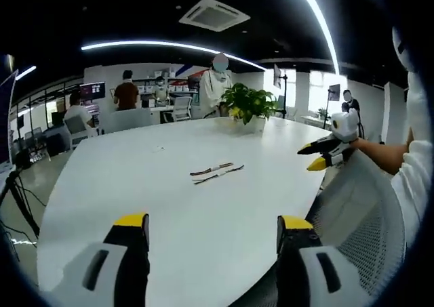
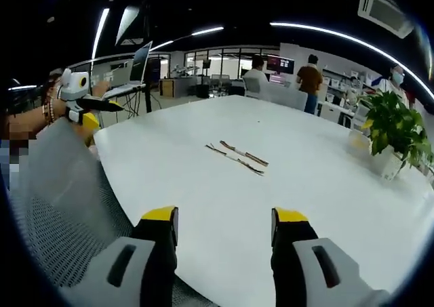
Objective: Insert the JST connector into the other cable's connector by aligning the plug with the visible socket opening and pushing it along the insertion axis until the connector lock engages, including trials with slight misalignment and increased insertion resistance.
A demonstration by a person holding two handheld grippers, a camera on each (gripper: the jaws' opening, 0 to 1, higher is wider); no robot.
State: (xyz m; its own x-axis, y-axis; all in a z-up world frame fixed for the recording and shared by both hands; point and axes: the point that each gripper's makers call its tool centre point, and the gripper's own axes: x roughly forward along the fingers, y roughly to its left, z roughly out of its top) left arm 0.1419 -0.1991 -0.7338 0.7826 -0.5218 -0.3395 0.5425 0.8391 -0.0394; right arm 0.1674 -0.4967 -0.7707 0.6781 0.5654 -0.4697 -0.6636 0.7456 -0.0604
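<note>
Two thin cables with small connectors lie side by side near the middle of the white table, in the left gripper view (image 1: 217,171) and in the right gripper view (image 2: 237,156). My left gripper (image 1: 213,224) hovers over the near table edge, open, with nothing between its yellow-tipped jaws, well short of the cables. My right gripper (image 2: 225,219) is likewise open and empty, above the table edge on its side. Each gripper appears in the other's view: the right gripper (image 1: 319,156) off the table's right edge, the left gripper (image 2: 88,104) at far left, both held up in the air.
A potted green plant (image 1: 247,104) (image 2: 390,127) stands on the far part of the table (image 1: 135,178). A grey mesh chair back (image 1: 359,212) (image 2: 61,198) sits between the two grippers. Several people, desks and monitors are in the background.
</note>
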